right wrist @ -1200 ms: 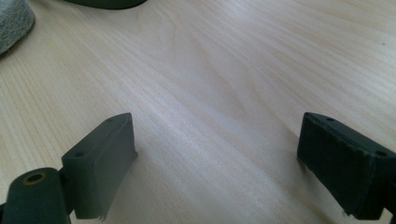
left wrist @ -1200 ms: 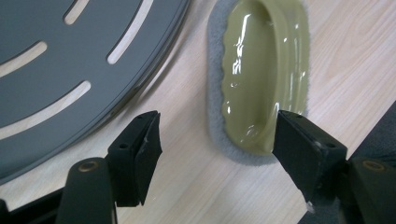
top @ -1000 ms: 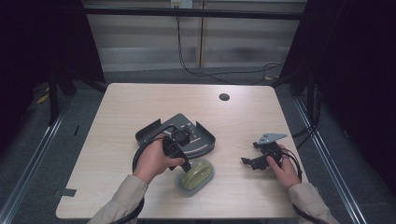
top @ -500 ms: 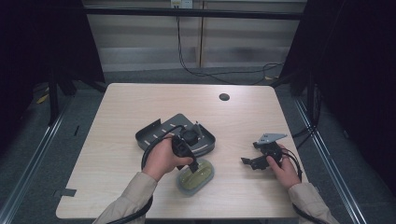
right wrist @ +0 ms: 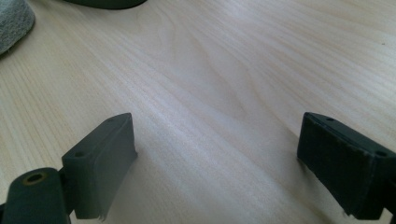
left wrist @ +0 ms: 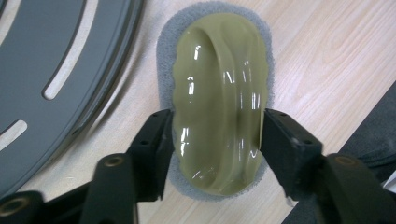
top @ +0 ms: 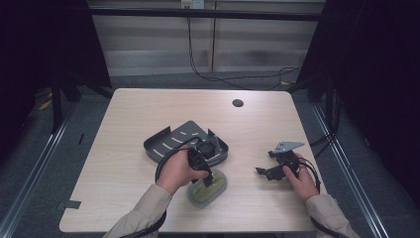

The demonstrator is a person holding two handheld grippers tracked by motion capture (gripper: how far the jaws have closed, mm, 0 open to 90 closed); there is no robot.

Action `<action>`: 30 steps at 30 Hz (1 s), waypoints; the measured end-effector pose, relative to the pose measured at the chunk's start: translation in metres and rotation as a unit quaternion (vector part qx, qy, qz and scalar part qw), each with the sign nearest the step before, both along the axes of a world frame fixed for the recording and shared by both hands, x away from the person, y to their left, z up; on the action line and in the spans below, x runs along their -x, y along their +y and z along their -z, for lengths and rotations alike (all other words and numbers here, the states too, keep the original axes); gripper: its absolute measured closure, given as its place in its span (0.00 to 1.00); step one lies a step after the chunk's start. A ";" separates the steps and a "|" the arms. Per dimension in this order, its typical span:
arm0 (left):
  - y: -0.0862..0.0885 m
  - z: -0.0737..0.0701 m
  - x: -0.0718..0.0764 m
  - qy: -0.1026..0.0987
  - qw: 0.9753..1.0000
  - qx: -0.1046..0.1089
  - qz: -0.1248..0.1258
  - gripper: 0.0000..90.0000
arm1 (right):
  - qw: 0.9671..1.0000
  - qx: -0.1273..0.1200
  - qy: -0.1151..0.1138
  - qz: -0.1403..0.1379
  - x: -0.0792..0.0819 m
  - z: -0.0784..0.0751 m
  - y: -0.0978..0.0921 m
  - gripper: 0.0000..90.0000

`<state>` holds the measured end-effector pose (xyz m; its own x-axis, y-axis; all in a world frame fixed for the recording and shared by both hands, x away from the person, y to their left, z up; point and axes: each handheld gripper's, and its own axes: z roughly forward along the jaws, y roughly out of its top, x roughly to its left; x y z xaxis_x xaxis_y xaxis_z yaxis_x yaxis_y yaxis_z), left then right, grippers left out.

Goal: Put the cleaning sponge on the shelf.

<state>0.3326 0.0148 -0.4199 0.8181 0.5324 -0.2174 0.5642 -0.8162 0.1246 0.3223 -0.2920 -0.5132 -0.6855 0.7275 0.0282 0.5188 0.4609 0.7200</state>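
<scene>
Down over the olive scrubber, the left gripper points steeply, jaws clamped on its sides. Well apart, the right gripper rests low over bare table, jaws wide.

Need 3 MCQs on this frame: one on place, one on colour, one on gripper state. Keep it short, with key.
1. Where does the scrubber lie?
A. on the table, on the near side of the grey tray
B. inside the tray
C. by the table's round hole

2. What colour is the scrubber's glossy handle?
A. red
B. olive green
C. white

3. How does the left gripper stand?
A. open over bare wood
B. shut on the tray rim
C. its jaws against both sides of the scrubber's handle

Key: 1 A, the high view shows it on the wood just nearer the person than the tray. 2 B, the left gripper view shows olive green over a grey pad. 3 C, both jaws press on its flanks.
</scene>
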 end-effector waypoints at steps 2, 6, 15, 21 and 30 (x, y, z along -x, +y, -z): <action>-0.003 0.001 0.001 0.002 1.000 -0.001 0.003 0.55 | 1.000 0.000 0.000 0.000 0.000 0.000 0.000 0.12; -0.006 0.001 0.002 0.015 1.000 -0.006 0.013 0.72 | 1.000 0.000 0.001 0.001 0.000 0.000 0.000 0.12; 0.001 -0.009 -0.001 0.013 1.000 0.014 0.014 0.80 | 1.000 0.000 0.001 0.001 0.000 0.000 0.000 0.12; 0.013 -0.026 -0.003 0.014 1.000 0.010 0.006 0.80 | 1.000 0.000 0.000 0.001 0.000 0.000 0.000 0.12; 0.026 -0.040 -0.005 0.011 1.000 0.008 -0.005 0.80 | 1.000 0.000 0.000 0.000 0.000 0.000 0.000 0.12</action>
